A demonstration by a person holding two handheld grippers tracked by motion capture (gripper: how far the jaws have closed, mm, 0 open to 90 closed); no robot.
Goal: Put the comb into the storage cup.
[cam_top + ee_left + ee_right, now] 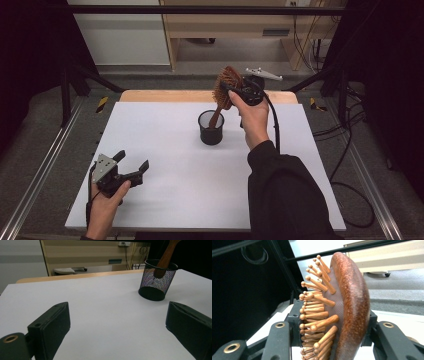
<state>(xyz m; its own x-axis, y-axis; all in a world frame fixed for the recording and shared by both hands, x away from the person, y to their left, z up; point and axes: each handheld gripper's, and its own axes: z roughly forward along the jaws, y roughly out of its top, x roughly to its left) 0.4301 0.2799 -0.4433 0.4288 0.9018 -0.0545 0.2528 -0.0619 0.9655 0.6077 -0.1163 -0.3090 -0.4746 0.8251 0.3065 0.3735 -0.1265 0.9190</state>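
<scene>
Hairbrush [228,86], wooden w/ pegs, is held at its head betw. the right gripper [235,92] jaws, which pinch it tight; its handle tip dips into the black mesh cup [211,128] near the table's [165,200] middle. Nearer the person, the left gripper [131,166] rests low at the table's left front, jaws spread wide w/ nothing betw. them, well apart from the cup.
</scene>
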